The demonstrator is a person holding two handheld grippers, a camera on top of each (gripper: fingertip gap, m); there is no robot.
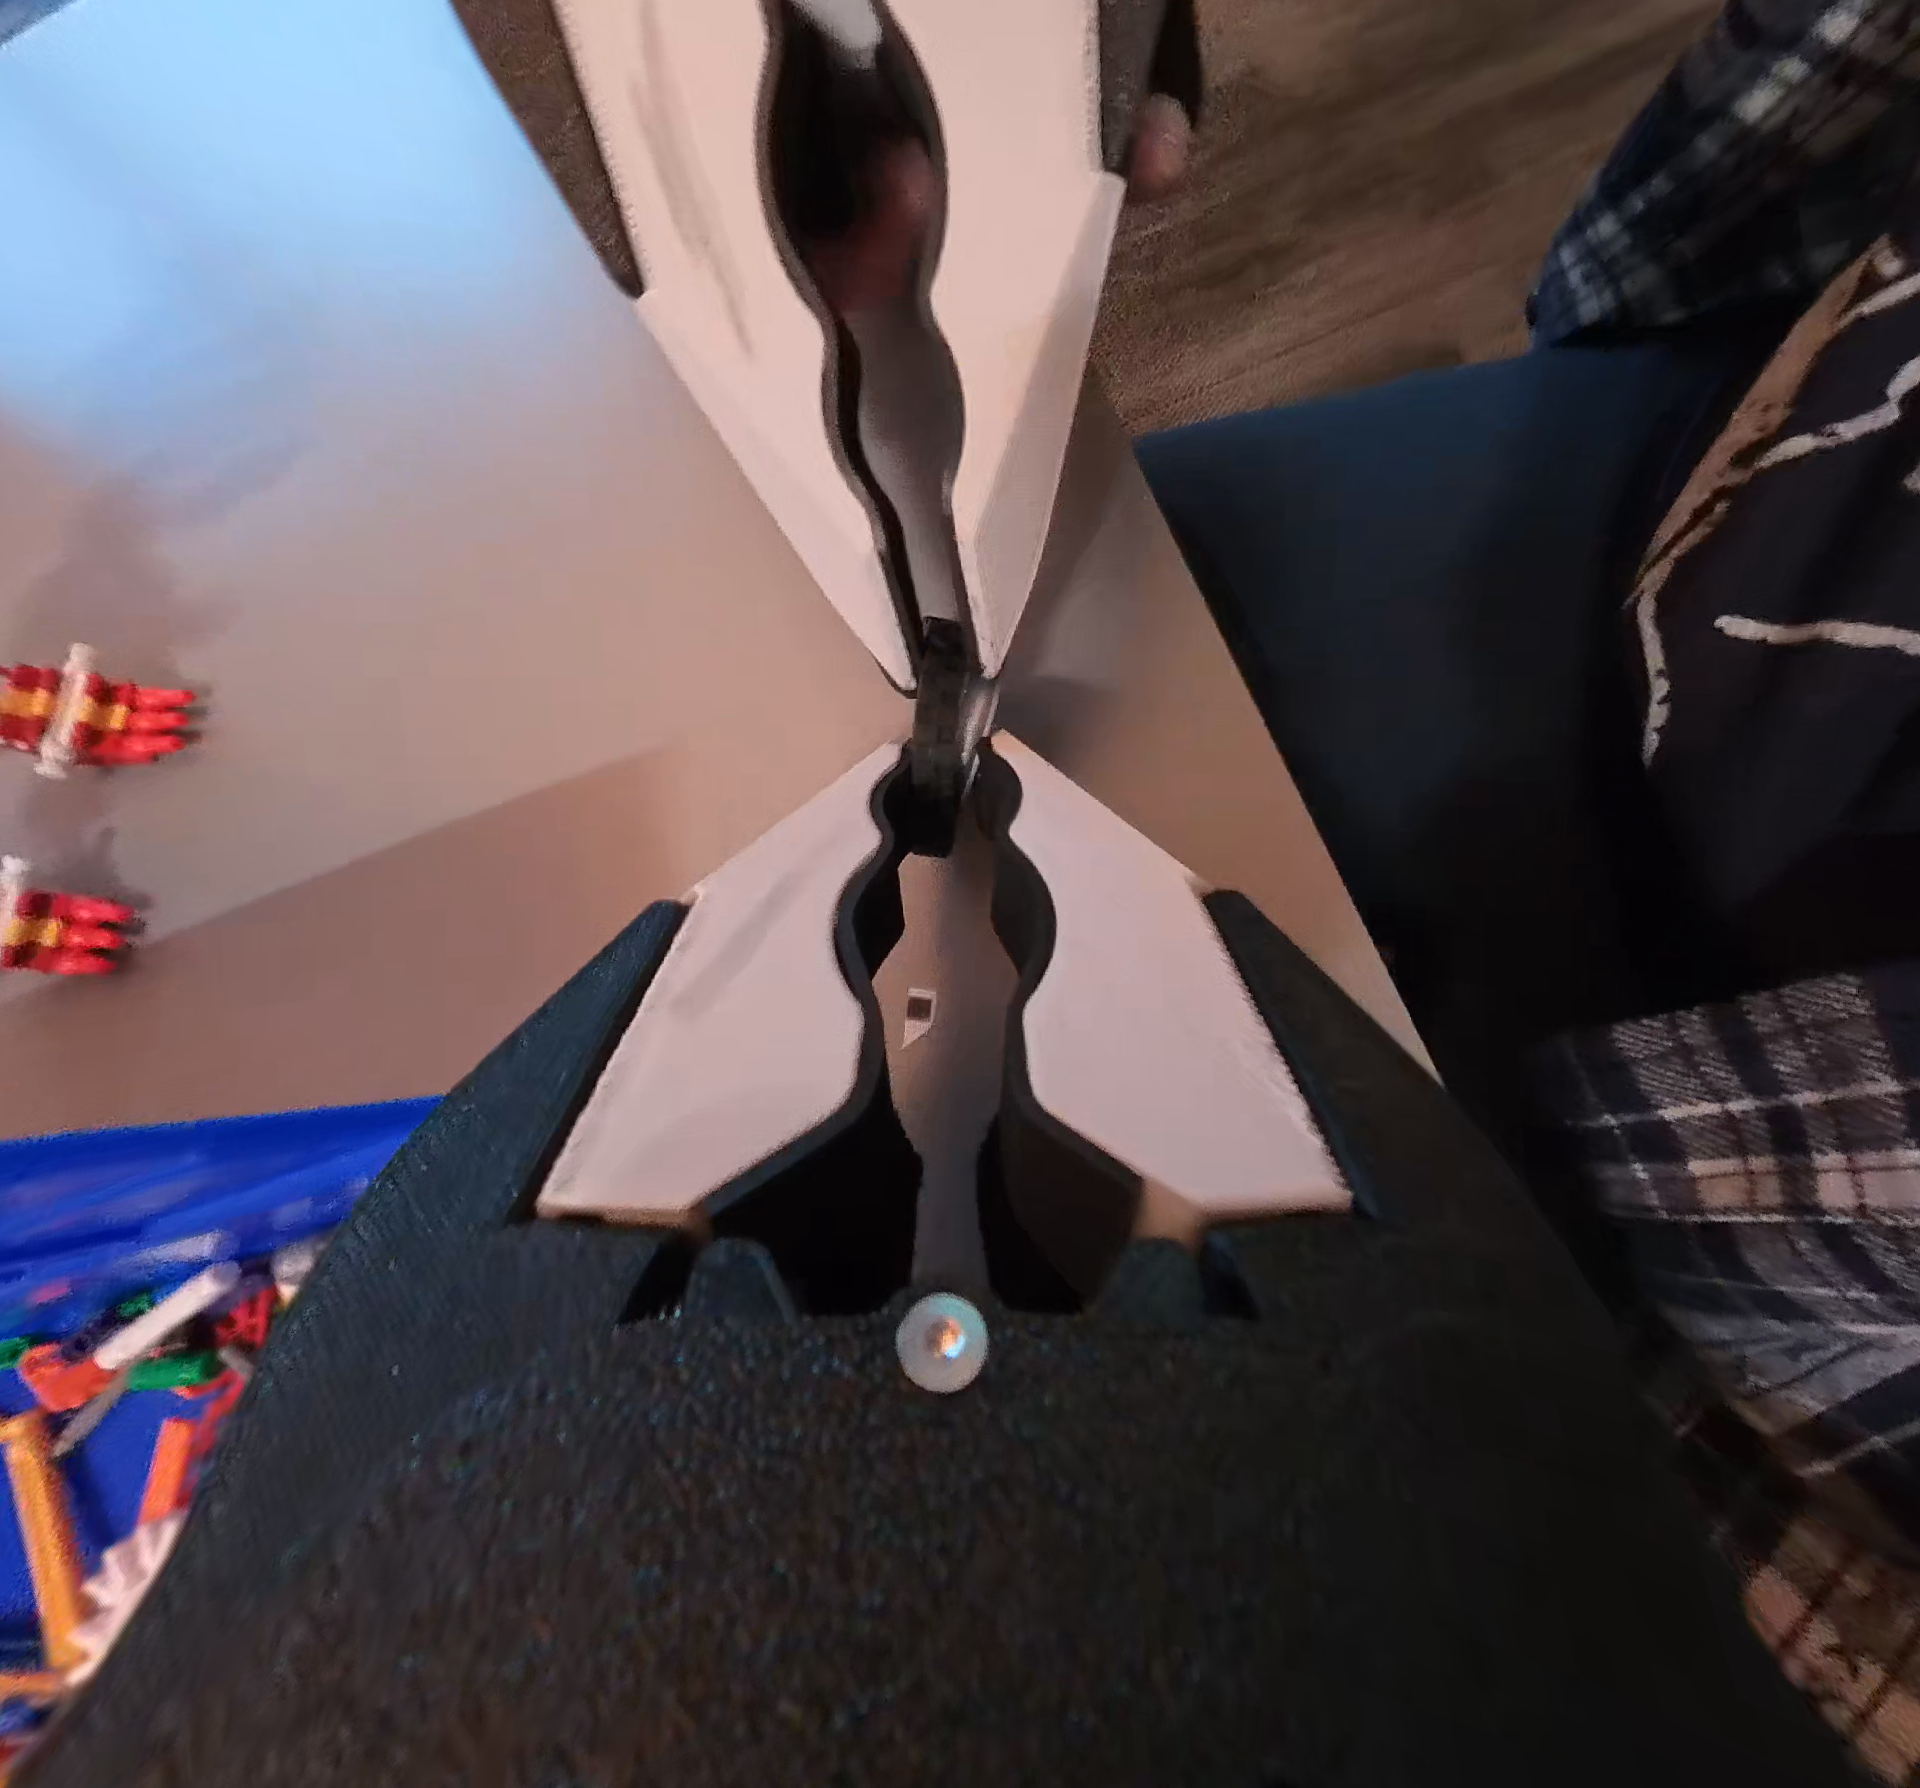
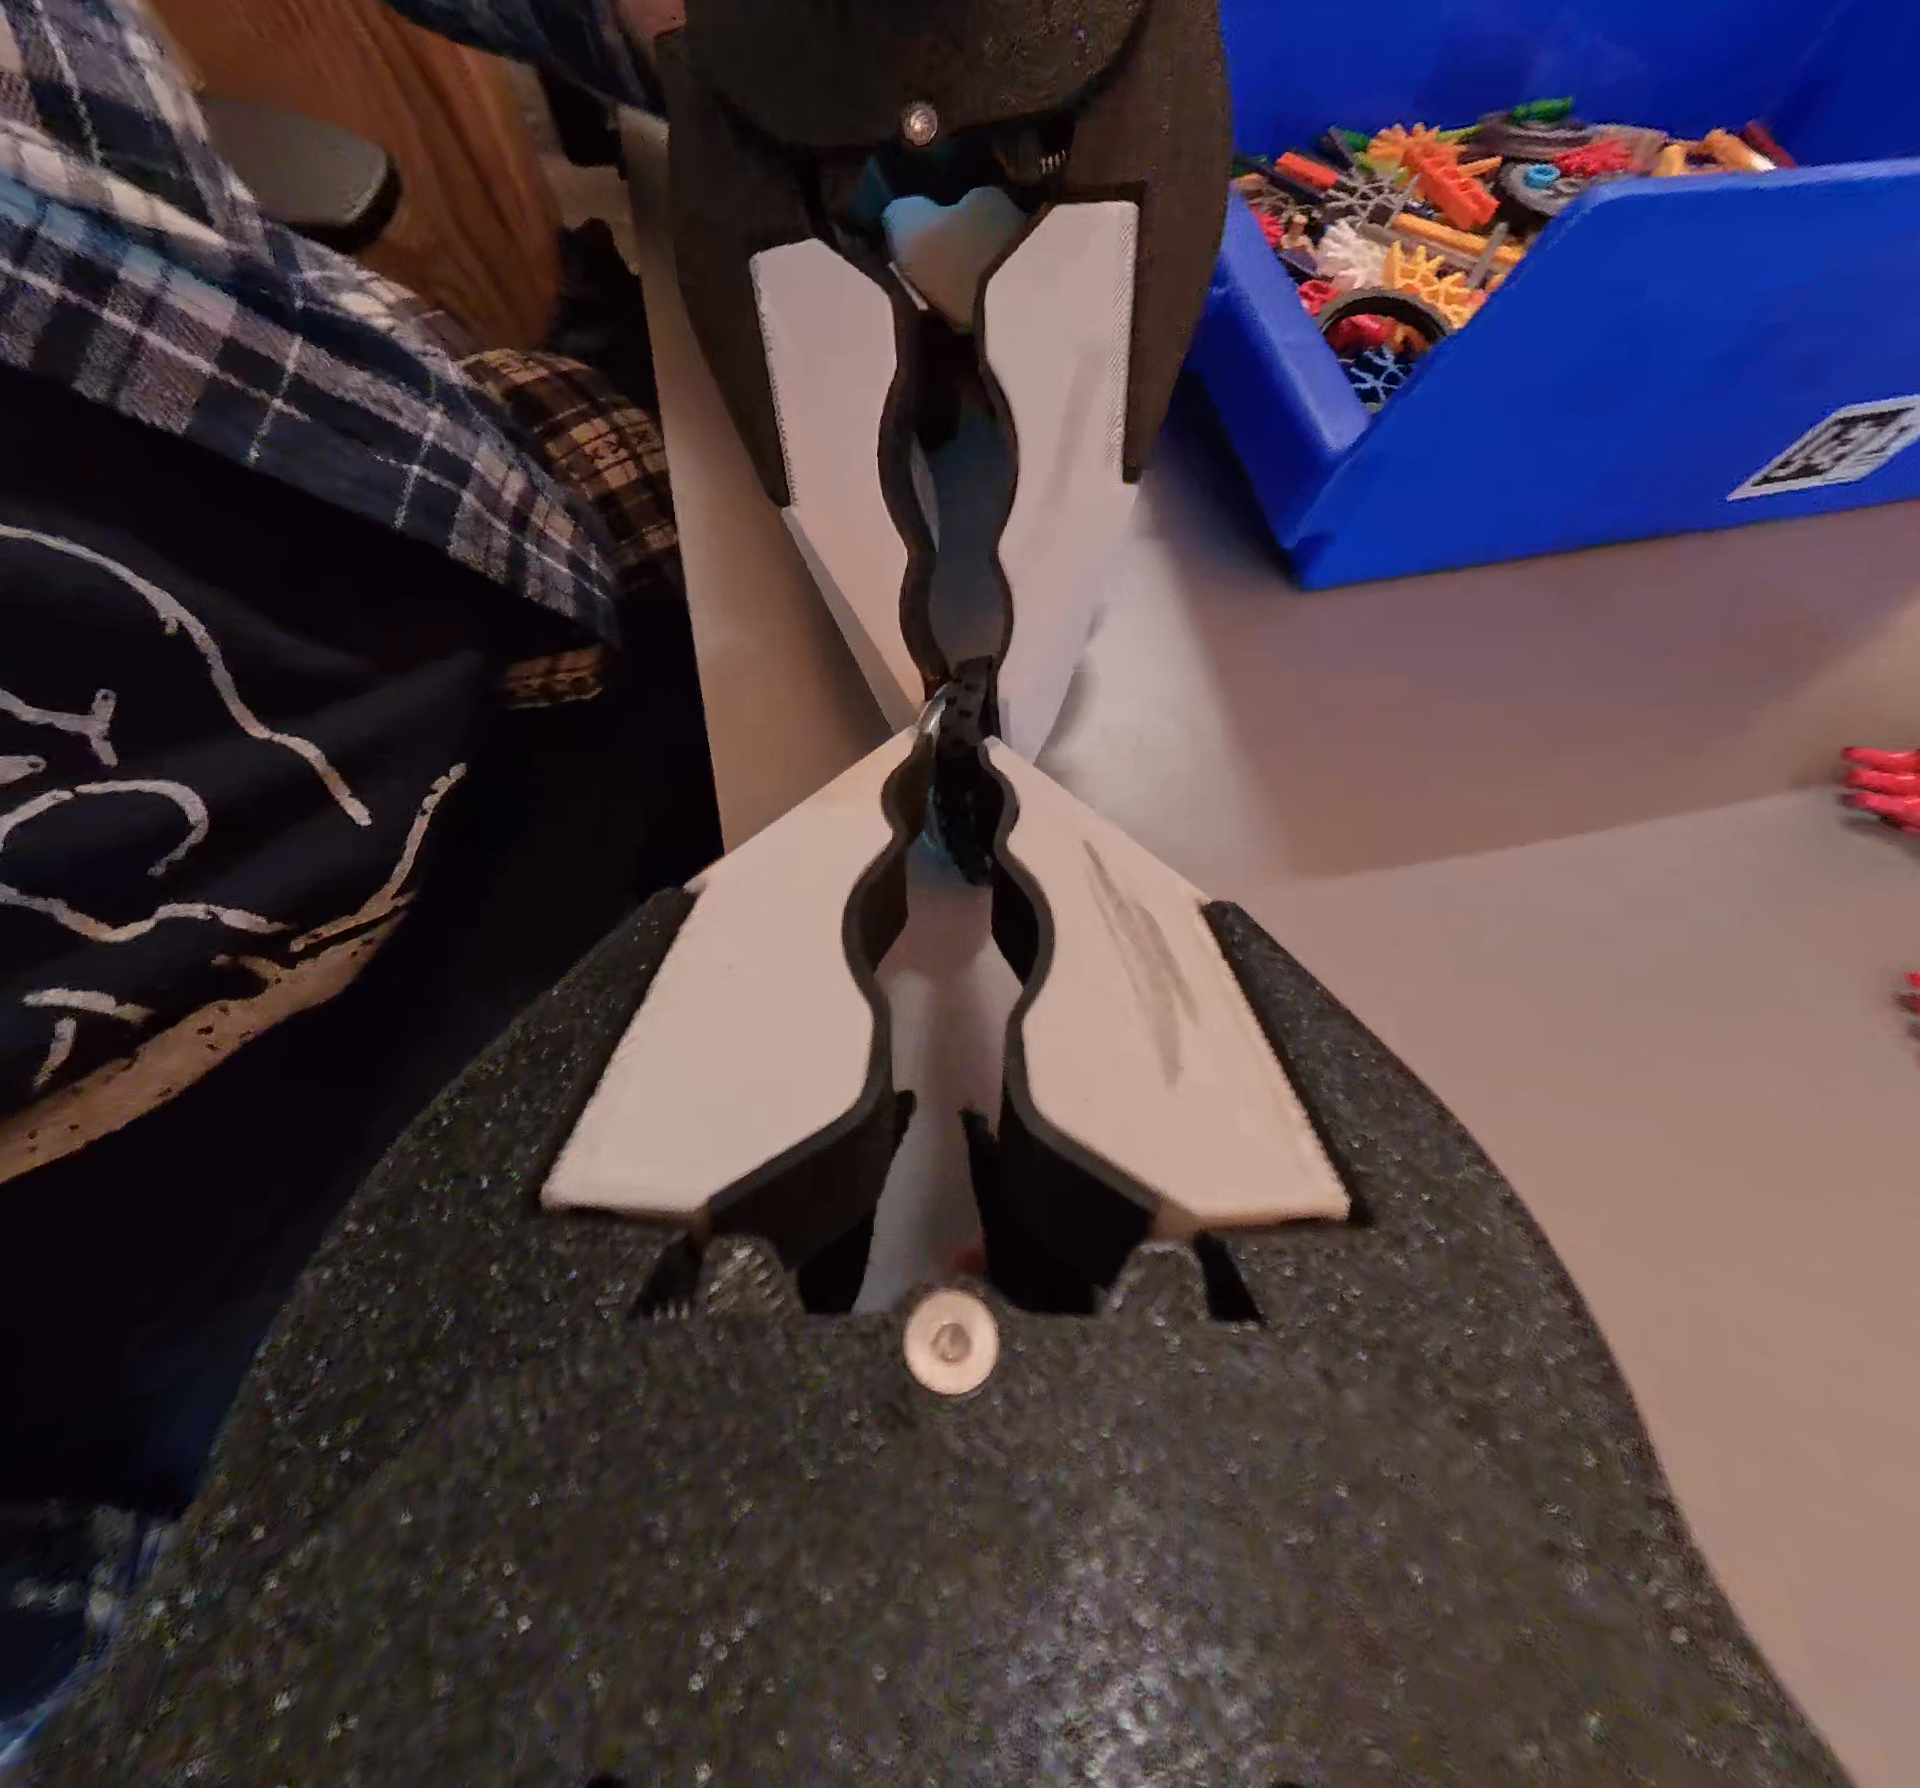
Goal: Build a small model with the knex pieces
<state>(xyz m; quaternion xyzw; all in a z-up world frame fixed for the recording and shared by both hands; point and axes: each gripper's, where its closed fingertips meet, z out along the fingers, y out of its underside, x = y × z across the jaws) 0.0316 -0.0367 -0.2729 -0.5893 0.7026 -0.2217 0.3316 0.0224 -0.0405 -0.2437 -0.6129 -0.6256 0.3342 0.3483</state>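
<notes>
Both claws meet tip to tip, the left claw (image 1: 940, 782) and right claw (image 2: 954, 788) each closed on one small black toothed part (image 1: 938, 720); keep grips firm and aligned.

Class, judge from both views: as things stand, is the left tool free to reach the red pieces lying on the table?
Probably not yet. The left tool is shut on a small black toothed part, which the right tool also grips; the red spiky plastic pieces lie off to its side on the beige table.

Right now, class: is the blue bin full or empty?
Partly full. The right wrist view shows the blue bin holding a heap of coloured toy pieces below its rim; how deep the heap goes cannot be told.
</notes>
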